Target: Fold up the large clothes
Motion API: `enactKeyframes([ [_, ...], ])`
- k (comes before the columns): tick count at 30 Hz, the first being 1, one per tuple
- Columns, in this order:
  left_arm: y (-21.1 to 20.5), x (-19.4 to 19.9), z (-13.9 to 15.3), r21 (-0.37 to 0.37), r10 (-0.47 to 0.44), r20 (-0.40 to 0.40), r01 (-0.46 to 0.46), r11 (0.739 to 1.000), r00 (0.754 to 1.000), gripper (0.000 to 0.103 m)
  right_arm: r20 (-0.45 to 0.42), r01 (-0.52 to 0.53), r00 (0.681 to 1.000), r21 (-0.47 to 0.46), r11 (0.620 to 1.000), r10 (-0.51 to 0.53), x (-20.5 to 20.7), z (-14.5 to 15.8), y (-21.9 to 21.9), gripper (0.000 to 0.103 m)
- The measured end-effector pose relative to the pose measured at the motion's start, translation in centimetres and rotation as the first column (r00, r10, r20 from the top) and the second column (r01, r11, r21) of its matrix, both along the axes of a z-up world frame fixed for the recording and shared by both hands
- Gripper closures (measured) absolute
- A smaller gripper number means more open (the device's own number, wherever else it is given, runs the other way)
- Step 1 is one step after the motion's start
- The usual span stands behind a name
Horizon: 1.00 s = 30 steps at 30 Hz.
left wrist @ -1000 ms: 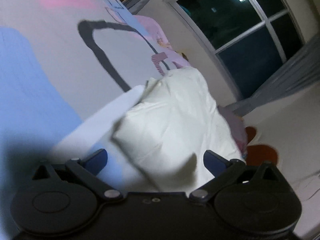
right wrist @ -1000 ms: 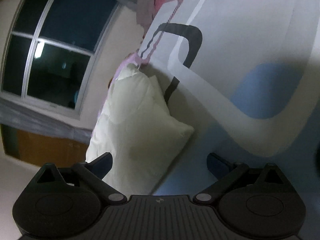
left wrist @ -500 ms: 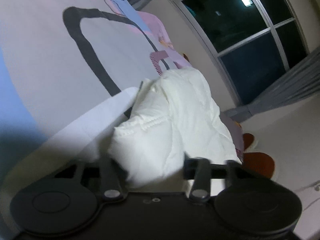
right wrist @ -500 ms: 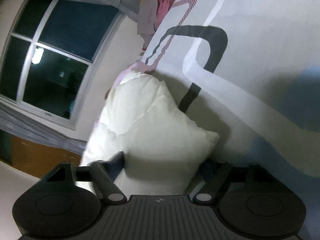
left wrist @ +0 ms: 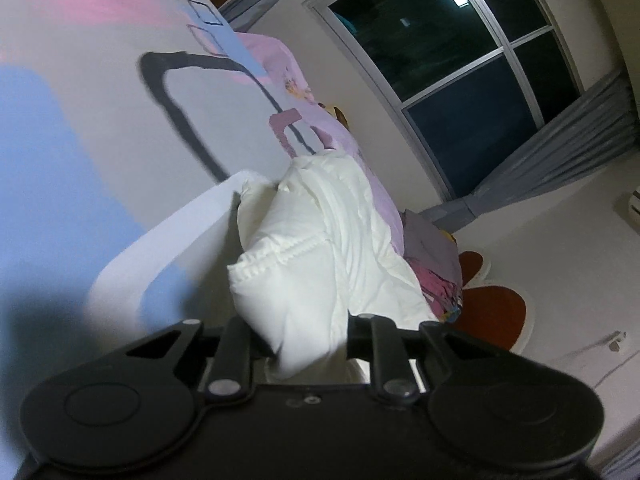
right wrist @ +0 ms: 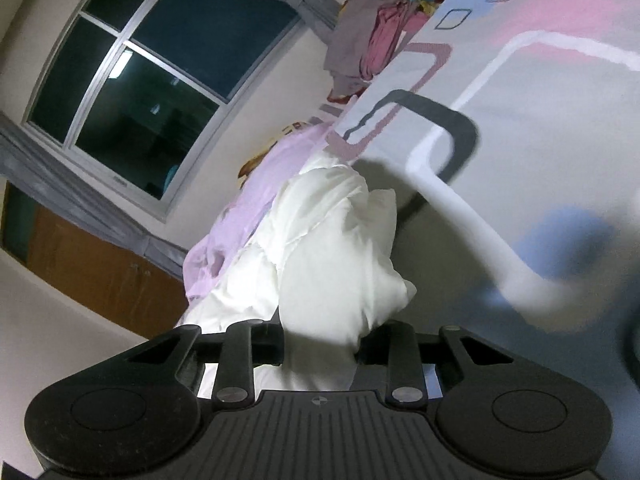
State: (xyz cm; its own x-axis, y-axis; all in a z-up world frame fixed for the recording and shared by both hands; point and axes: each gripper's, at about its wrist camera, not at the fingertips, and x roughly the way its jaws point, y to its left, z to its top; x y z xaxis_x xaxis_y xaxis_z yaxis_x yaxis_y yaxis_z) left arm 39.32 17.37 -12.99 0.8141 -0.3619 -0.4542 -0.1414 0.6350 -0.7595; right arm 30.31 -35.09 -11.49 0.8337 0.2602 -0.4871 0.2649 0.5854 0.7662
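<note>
A white padded garment lies bunched on a bed with a grey, blue and pink patterned sheet. My left gripper is closing on one near corner of it, and the white fabric is squeezed between the jaws. In the right wrist view the same white garment bulges up from the patterned sheet. My right gripper is closing on another near corner, with cloth filling the gap. Both held corners are raised off the sheet.
A lilac cloth lies past the garment at the bed's far edge. A pile of grey and pink clothes sits further along. A dark window with grey curtains fills the wall beyond. A rust-red rug lies on the floor.
Both grippers stood wide open over the garment's near corners, then closed on the fabric. The pinched corners have since lifted off the sheet, and the right gripper has rolled.
</note>
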Motion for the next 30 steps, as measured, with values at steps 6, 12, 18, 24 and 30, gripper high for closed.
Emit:
enactKeyframes([
  [6, 0.2, -8.6, 0.1, 0.026, -0.031, -0.013, 0.031, 0.999, 0.999, 0.084, -0.02, 0.012, 1.0, 0.018, 1.0, -0.012, -10.3, 0.3, 0.4, 0.073],
  [12, 0.5, -15.2, -0.8, 0.028, -0.044, -0.027, 0.045, 0.999, 0.999, 0.083, -0.047, 0.008, 0.999, 0.017, 1.0, -0.007, -16.7, -0.1, 0.2, 0.074],
  [18, 1.1, -18.5, -1.4, 0.013, -0.025, -0.027, 0.025, 1.0, 0.999, 0.083, -0.053, 0.014, 0.998, 0.026, 1.0, -0.012, -19.8, -0.2, 0.4, 0.073],
  [24, 0.8, -18.4, -2.8, 0.088, -0.001, -0.073, 0.007, 0.996, 0.997, 0.038, -0.176, 0.036, 0.984, 0.002, 0.999, -0.035, -19.4, -3.1, -0.6, 0.027],
  [30, 2.0, -21.5, -1.7, 0.137, 0.043, -0.081, -0.032, 0.99, 0.996, 0.028, -0.106, 0.119, 0.985, -0.162, 0.98, -0.137, -23.2, 0.7, -3.1, 0.023],
])
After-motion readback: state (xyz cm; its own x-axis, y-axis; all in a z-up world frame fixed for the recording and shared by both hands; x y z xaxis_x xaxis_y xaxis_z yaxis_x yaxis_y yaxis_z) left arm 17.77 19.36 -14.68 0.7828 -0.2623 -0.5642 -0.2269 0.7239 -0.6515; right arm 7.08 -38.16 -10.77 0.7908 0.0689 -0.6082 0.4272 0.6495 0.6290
